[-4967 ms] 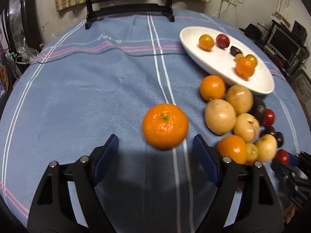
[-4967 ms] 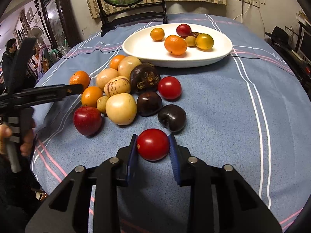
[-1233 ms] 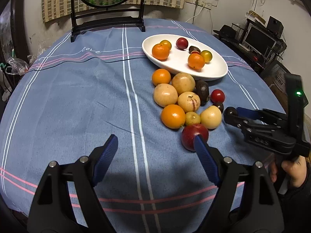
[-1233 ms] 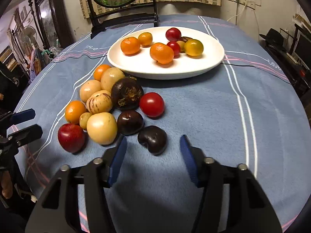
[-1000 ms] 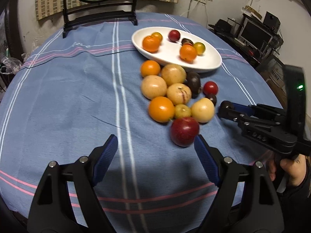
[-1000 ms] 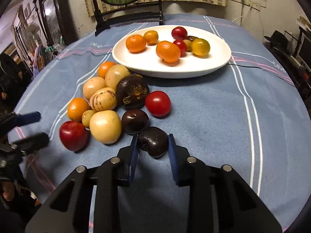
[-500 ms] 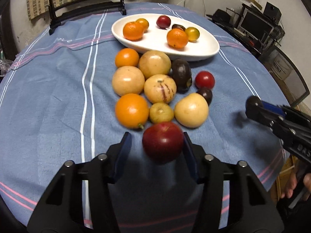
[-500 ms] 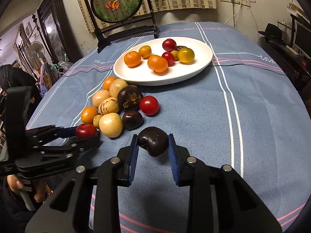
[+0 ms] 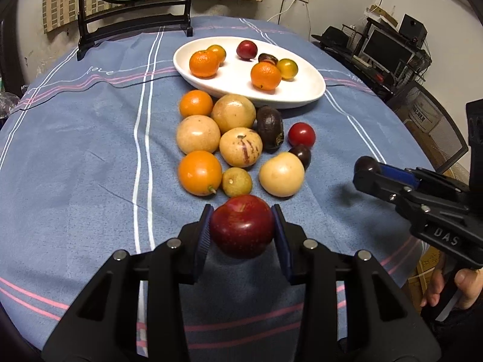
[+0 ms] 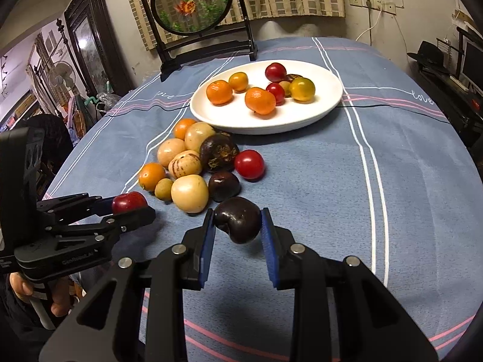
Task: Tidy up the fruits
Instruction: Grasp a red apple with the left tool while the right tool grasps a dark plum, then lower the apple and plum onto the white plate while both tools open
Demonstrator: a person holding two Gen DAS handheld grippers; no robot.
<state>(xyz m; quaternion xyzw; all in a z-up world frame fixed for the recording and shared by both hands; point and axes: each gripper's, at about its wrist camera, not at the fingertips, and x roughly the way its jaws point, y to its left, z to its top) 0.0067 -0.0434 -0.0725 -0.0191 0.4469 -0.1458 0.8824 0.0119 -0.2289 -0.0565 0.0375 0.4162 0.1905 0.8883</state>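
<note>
Fruit is clamped in both: left gripper [image 9: 242, 231] pinches red apple [image 9: 242, 226], right gripper [image 10: 237, 231] dark plum [image 10: 237, 223]; each should carry level to far white plate [image 10: 327, 107], releasing low.

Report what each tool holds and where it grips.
Left tool clamps the red apple across its sides. Right tool clamps the dark purple fruit across its sides.

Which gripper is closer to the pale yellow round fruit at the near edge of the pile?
Left. The left gripper, holding the red apple, sits just in front of the pale yellow fruit. The right gripper, holding a dark fruit, is a bit farther off to its right.
</note>
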